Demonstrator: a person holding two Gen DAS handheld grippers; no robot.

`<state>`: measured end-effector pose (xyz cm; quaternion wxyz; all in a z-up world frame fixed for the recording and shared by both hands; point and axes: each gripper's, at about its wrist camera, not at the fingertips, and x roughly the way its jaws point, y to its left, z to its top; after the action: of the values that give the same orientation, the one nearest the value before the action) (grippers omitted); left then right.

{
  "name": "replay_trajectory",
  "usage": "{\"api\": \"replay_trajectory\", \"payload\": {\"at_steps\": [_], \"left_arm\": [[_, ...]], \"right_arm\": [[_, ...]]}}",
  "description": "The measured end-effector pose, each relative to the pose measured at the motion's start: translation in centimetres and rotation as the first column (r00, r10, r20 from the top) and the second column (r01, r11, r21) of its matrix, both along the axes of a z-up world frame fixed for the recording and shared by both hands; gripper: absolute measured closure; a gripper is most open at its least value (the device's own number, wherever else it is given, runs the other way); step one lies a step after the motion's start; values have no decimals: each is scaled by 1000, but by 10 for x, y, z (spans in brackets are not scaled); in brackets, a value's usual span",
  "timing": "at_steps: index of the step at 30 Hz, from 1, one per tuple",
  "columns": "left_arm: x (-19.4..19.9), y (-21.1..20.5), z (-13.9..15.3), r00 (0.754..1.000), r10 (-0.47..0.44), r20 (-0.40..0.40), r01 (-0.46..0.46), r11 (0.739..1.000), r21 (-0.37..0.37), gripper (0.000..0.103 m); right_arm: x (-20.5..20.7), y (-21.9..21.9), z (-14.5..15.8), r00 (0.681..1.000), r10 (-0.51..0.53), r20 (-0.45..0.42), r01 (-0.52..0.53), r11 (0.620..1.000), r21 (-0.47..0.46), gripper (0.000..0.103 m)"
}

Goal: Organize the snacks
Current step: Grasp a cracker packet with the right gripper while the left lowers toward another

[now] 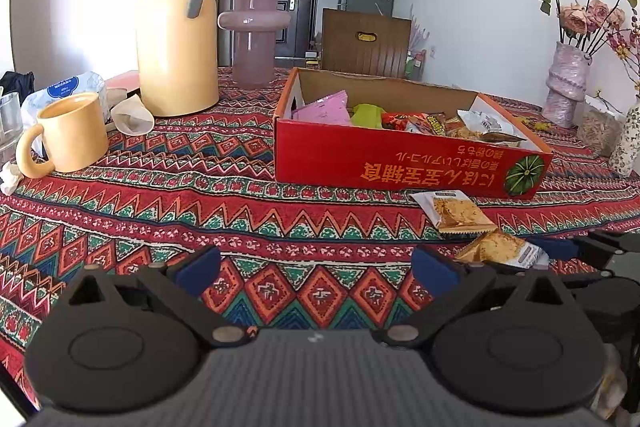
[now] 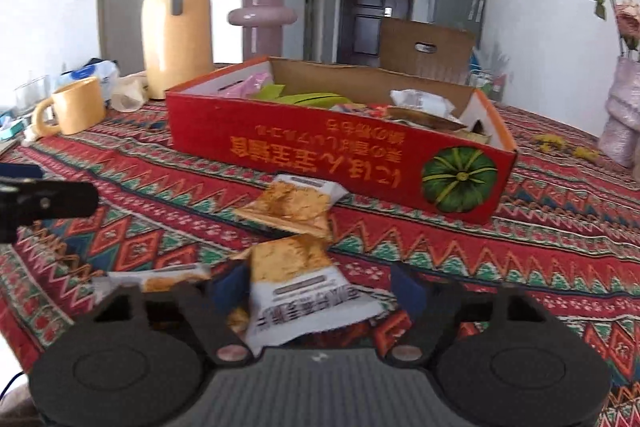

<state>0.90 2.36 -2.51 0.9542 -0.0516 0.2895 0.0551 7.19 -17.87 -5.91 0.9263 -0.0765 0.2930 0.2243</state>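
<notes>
A red cardboard box [image 1: 400, 159] [image 2: 320, 147] with a green pumpkin print holds several snack packets. In front of it lie orange-and-white cracker packets: one near the box [image 2: 292, 203] [image 1: 456, 213], one off to the left [image 2: 160, 277], and one [image 2: 296, 279] [image 1: 496, 247] between the jaws of my right gripper [image 2: 316, 287]. Its left pad touches that packet; a gap shows at the right pad. My left gripper [image 1: 316, 267] hovers open over bare tablecloth left of the packets, with nothing between its fingers.
A patterned red tablecloth [image 1: 200, 211] covers the table. At the back left stand a yellow mug [image 1: 72, 135], a tall yellow thermos jug [image 1: 176, 27] and a pink vase [image 1: 254, 39]. More vases [image 1: 566, 87] stand at the right. A brown chair back [image 1: 366, 43] rises behind the box.
</notes>
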Motion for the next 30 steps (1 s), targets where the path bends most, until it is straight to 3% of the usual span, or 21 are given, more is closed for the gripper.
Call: {"api": "replay_trajectory", "payload": {"at_steps": [1,9,16,22,26,30], "left_arm": [[0,0,0,1000,0,-2,0,1000,-2,0],[-2,-2,2,1000,-16,-12,16,1000,-4,0],[-7,-17,3,993,-112,-33,112,994,2,0],[-2,-51,-10,967,-227,-117,236,969,74,0],[8,-68,-23,962,-213,-170,238,960,147,0],[21,-68,-25,972,-166,-168,195,965,173,0]], "right_arm": [[-1,0,0,1000,5,-4,-5,1000,3,42],[-12,-11,6,999,-27,40,25,999,38,46],[-35,-49,17,983,-145,108,131,983,127,46],[-57,-87,17,965,-233,118,210,960,184,45],[-62,-102,14,957,-269,105,245,949,198,45],[-61,-103,11,957,-275,96,251,946,206,45]]}}
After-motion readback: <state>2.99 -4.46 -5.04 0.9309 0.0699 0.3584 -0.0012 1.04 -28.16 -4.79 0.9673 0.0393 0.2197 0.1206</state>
